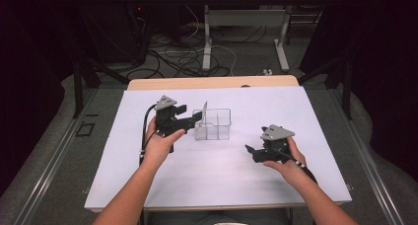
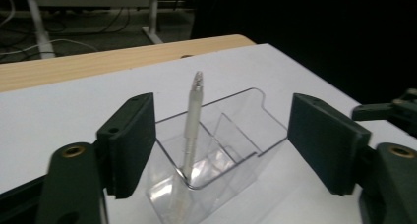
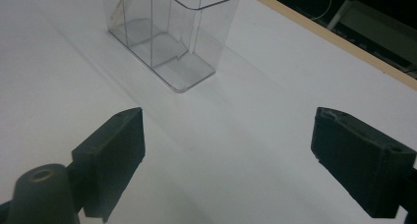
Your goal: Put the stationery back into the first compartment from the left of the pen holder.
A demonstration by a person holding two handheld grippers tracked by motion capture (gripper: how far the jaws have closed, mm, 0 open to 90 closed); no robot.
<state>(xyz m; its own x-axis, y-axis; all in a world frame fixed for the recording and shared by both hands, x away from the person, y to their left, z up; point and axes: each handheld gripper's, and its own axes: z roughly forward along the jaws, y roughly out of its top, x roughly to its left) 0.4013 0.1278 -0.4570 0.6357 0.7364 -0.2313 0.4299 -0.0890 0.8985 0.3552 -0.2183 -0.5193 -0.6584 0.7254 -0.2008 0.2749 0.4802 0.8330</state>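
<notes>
While a person's two forearms reach in over the white-covered table (image 1: 217, 180), a clear plastic organizer (image 1: 213, 124) with several compartments stands near its middle. The left gripper (image 1: 190, 115), held in the left hand (image 1: 158, 145), sits just beside the organizer's left side with its jaws pointing at it; in the left gripper view the jaws stand wide apart on either side of the box, pressing on nothing. The right gripper (image 1: 251, 151), in the right hand (image 1: 287, 167), rests low over the table well to the right of the organizer, its jaws also spread wide and empty, with only bare white surface between them. A slim silver pen (image 2: 190, 128) stands nearly upright in the organizer's left-end compartment, its tip rising above the rim, leaning a little, free of both grippers.
</notes>
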